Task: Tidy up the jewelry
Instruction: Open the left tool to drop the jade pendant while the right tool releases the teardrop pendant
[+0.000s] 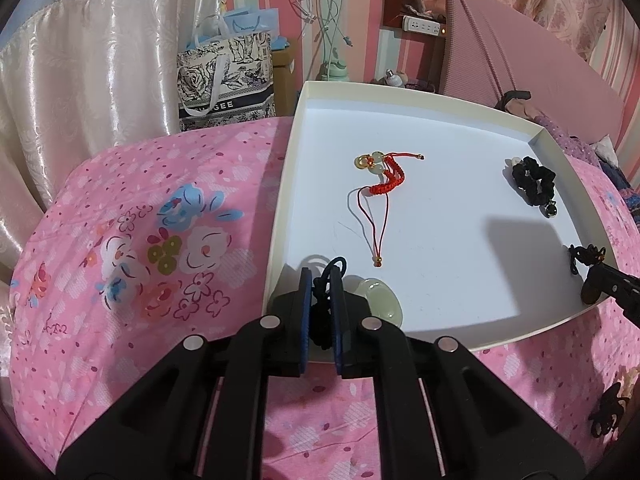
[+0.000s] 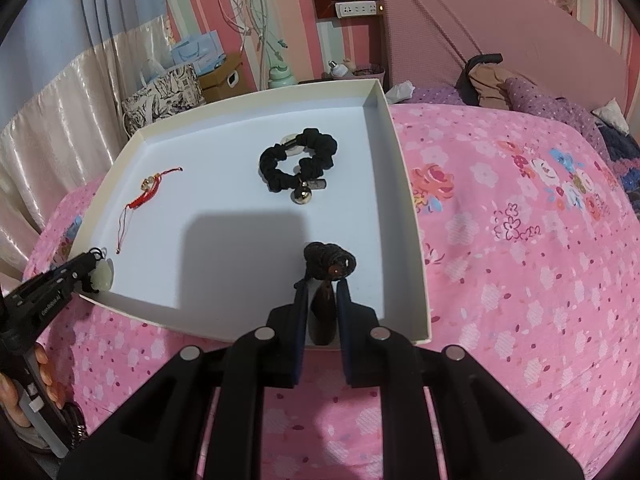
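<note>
At the lower centre, the left tongs (image 1: 322,280) are closed on a black cord (image 1: 320,312) tied to a pale green pendant (image 1: 378,298) inside a white tray (image 1: 280,216). A red string bracelet (image 1: 384,180) is seen mid-frame, a black scrunchie (image 1: 534,180) at right.

we see a white tray (image 1: 420,216) with cream walls; a pink bedspread (image 1: 140,240) printed with blue, white and orange flowers; a red cord bracelet (image 1: 384,182) with gold and pale green beads; a black scrunchie (image 2: 298,160); a pale green pendant (image 1: 380,294).
</note>
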A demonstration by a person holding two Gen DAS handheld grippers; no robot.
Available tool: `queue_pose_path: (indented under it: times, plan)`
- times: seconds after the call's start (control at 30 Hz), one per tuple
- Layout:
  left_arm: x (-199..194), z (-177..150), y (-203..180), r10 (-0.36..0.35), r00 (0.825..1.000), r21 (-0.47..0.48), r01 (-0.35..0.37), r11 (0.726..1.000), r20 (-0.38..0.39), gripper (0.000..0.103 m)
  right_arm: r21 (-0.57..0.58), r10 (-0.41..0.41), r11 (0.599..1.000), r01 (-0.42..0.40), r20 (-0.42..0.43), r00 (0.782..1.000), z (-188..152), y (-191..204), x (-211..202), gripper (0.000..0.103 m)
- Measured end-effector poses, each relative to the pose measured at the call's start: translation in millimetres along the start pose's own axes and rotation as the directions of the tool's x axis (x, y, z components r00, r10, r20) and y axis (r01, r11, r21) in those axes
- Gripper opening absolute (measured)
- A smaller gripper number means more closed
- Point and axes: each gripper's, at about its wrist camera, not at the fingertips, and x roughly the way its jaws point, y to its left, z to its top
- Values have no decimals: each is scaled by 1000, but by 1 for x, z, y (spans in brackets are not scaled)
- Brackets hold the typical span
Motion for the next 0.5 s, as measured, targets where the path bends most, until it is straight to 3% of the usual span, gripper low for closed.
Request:
queue_pose_path:
  times: [0.17,0.3,0.4,0.47,0.5]
  plan:
    - [-2,0,-1,-37,999,-11,37,999,-3,16,17,16,1000,-16,3,1000,0,-4,-1,16]
    - [-4,0,-2,-65,998,-23,65,998,-8,31,33,31,999,-31,8,999,1,-8,-3,19]
    - [-10,-1,-2,-85,996,-36,85,996,0,36,43,41,998,-43,39,998,2,-10,-8,39]
    - [-14,-1,-3,-75,997,-30,75,997,9,42,41,51,998,-54,61,997,2,-10,-12,42]
    - [-16,-1,-4,-66,998,-29,66,997,15,52,37,54,998,-57,65,996,2,-9,-14,42]
